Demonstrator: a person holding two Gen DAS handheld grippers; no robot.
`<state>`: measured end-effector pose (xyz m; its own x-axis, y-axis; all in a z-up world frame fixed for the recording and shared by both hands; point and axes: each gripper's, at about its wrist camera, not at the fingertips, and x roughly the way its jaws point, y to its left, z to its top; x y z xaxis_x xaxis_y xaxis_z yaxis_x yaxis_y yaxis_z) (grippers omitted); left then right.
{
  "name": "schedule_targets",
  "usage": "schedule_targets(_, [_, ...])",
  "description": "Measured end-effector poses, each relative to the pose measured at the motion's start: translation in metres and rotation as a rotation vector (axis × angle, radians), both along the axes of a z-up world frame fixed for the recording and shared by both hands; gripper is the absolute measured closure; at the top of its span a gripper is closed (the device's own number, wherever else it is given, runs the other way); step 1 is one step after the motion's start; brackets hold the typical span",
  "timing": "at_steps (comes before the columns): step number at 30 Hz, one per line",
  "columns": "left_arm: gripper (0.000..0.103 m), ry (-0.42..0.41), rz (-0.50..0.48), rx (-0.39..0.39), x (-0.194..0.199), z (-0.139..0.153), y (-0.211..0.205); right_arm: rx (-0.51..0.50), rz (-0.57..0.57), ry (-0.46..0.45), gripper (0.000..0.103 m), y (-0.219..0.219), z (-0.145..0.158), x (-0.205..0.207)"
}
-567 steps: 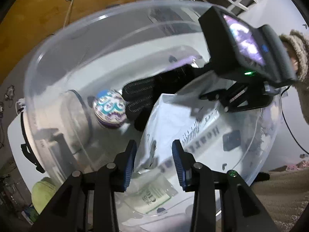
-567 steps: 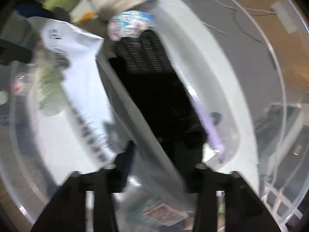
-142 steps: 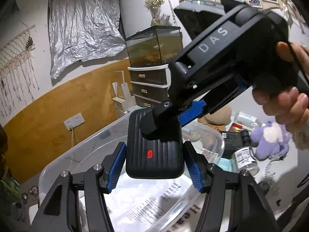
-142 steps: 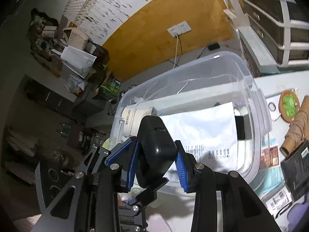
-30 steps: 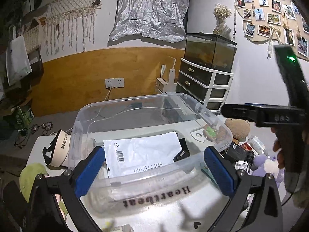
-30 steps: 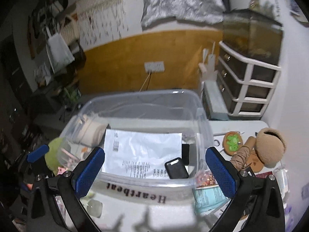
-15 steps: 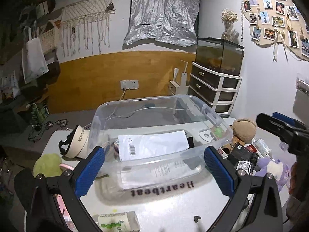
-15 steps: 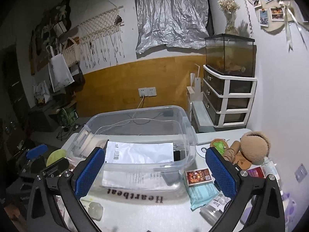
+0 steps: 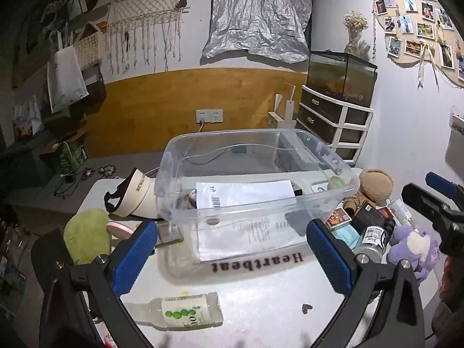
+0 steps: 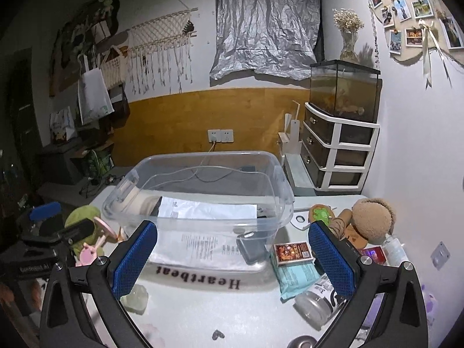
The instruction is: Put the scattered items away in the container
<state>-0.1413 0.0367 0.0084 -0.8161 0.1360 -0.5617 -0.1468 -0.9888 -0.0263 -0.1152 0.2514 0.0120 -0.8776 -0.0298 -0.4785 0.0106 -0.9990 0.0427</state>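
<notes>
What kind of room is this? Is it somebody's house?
Probably a lived-in room at home: a fish tank on plastic drawers, photos pinned on the wall, and soft toys beside a clear storage bin.

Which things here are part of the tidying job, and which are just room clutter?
Job: clear container; bottle, purple plush, brown plush, card box, visor cap on the table.

Clutter: fish tank, drawer unit, macrame hanging.

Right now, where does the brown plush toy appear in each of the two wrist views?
Left wrist view: brown plush toy at centre right, just right of the clear container.
Right wrist view: same toy at right, beyond the open right gripper.
Shared landmark: white mailer bag inside the container.
</notes>
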Motion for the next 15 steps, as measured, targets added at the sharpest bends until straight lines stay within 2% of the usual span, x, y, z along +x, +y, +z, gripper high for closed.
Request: schedule_targets(15, [0.000,0.006,0.019,-0.010,0.0052,-0.0022,-0.0076,-0.025,0.006,-0.023,0.000,-0.0022,-0.0049,0.0030])
